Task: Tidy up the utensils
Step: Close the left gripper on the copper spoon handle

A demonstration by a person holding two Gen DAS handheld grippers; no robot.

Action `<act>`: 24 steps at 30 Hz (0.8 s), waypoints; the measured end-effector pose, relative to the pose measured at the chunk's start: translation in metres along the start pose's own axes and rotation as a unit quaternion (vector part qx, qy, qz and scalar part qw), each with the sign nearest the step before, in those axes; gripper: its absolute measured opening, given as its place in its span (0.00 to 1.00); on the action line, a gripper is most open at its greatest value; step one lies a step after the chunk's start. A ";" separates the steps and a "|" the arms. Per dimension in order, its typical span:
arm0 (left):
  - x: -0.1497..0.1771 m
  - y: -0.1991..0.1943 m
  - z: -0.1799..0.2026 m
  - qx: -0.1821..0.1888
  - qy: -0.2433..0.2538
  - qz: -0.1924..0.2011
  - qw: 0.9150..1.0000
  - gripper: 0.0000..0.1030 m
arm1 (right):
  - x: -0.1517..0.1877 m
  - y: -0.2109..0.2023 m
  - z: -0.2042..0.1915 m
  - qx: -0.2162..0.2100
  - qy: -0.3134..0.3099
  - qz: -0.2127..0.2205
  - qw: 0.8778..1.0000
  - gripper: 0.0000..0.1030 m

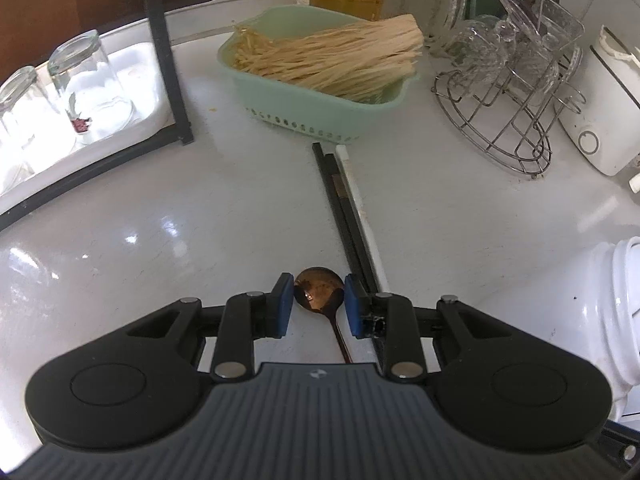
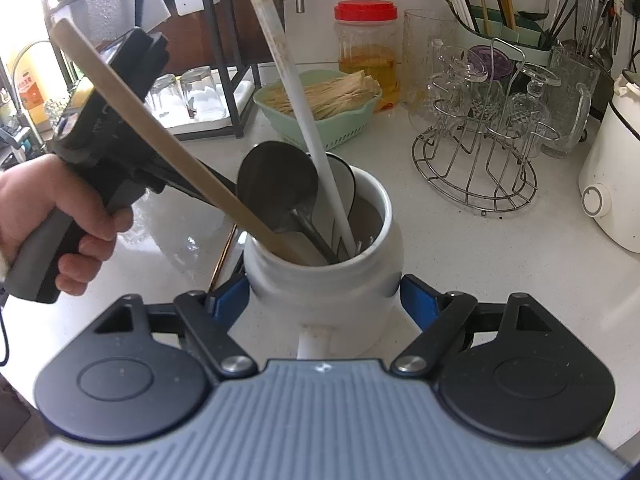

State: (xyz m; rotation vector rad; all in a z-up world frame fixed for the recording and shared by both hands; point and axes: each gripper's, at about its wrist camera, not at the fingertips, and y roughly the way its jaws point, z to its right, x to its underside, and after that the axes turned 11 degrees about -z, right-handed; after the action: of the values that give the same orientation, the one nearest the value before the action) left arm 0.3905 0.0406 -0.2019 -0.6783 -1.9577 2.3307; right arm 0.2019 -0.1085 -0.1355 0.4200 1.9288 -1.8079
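1. We find the jar [image 2: 324,276], a white ceramic crock, at 6 o'clock in the right wrist view, standing on the counter [image 2: 500,280]. We judge it heavy, rigid, glazed and slippery, and breakable if tipped. The right gripper [image 2: 324,300] straddles its belly, blue pads beside both flanks; we cannot tell whether they press, so the grip is unconfirmed. The belly is the soundest hold.
2. Inside the jar lean a ladle [image 2: 276,184], a wooden stick [image 2: 160,132] and a white handle [image 2: 304,112]. They look loose and top-heavy and would likely shift if the jar moved.
3. The chopsticks [image 1: 340,200] lie at 12 o'clock from the left gripper [image 1: 319,304], touching its right finger. They appear stiff, thin and prone to roll.
4. The spoon [image 1: 320,290] lies flat on the counter at centre. It looks light, hard and glossy. The jaws stand partly closed with the bowl between the pads, about touching; a grip is not confirmed. We judge the bowl edges slippery; the neck offers better purchase.
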 end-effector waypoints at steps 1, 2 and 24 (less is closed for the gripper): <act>0.000 -0.003 -0.002 0.002 -0.002 0.006 1.000 0.17 | 0.000 0.000 0.000 0.000 0.000 0.000 1.000 0.82; -0.001 -0.006 -0.004 0.004 -0.006 0.006 1.000 0.10 | 0.000 0.000 0.000 0.001 0.001 0.000 1.000 0.82; 0.013 -0.006 -0.012 0.036 -0.002 0.004 0.999 0.36 | -0.003 0.003 -0.004 0.011 -0.009 -0.006 1.000 0.84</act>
State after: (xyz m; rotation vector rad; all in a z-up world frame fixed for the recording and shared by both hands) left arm 0.3812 0.0572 -0.2013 -0.6789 -1.8656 2.3964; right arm 0.2058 -0.1042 -0.1362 0.3984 1.9042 -1.8365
